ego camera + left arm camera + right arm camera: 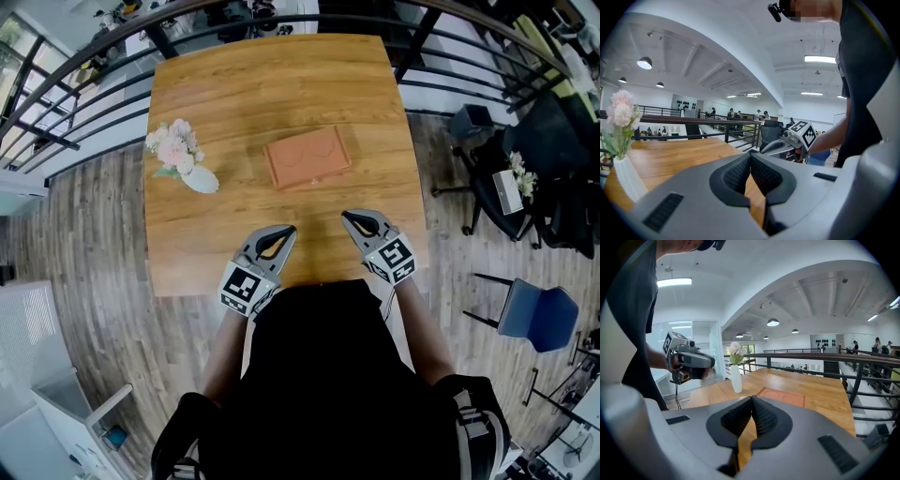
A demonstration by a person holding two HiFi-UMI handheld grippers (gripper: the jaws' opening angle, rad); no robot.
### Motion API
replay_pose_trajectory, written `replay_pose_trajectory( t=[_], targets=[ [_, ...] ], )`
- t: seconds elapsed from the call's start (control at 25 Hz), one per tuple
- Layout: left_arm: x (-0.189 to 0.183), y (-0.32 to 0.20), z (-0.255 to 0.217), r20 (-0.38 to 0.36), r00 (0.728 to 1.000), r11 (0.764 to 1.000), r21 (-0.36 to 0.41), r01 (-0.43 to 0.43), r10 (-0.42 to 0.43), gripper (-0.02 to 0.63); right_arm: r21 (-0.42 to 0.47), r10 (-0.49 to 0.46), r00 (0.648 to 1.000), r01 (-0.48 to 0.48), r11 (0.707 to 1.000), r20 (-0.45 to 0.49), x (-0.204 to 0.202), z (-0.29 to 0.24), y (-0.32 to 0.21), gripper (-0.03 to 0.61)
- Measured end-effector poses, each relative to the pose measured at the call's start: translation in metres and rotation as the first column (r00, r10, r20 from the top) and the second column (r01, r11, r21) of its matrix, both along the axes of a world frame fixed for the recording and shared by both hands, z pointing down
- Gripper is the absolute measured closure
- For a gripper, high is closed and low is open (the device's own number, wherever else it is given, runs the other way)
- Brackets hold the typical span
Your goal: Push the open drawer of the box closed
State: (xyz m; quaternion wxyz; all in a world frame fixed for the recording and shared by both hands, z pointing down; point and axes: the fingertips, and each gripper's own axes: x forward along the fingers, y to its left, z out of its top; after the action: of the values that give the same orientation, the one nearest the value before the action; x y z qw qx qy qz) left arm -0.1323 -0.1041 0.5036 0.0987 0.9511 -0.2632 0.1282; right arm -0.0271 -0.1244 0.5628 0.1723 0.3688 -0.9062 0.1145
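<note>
Box (pixel 307 157) lies on the table (pixel 234 84), flower vase (pixel 199 178) to its left; left gripper (pixel 287 229) and right gripper (pixel 346 217) hover nearer, jaws together.

The box (pixel 307 157) is flat and rectangular, terracotta colour, w/ curved lines pressed in its top. It lies flat near the centre of the wood counter (pixel 244 94), turned a little vs. the counter edges. Cannot tell if its drawer is open.

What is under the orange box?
The orange box lies flat on the wooden table. Nothing else shows beneath it. Its inside is hidden by its top.
</note>
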Motion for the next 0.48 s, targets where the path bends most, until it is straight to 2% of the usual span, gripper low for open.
replay_pose_trajectory(
  t=[0.48],
  targets=[
    [-0.0038, 0.0055, 0.0067, -0.005, 1.0, 1.0, -0.017, 0.007, -0.007, 0.591, -0.012, -0.003, 1.0, 0.002, 1.0, -0.026, -0.0087, 0.0069, 0.0042, 0.563]
  ],
)
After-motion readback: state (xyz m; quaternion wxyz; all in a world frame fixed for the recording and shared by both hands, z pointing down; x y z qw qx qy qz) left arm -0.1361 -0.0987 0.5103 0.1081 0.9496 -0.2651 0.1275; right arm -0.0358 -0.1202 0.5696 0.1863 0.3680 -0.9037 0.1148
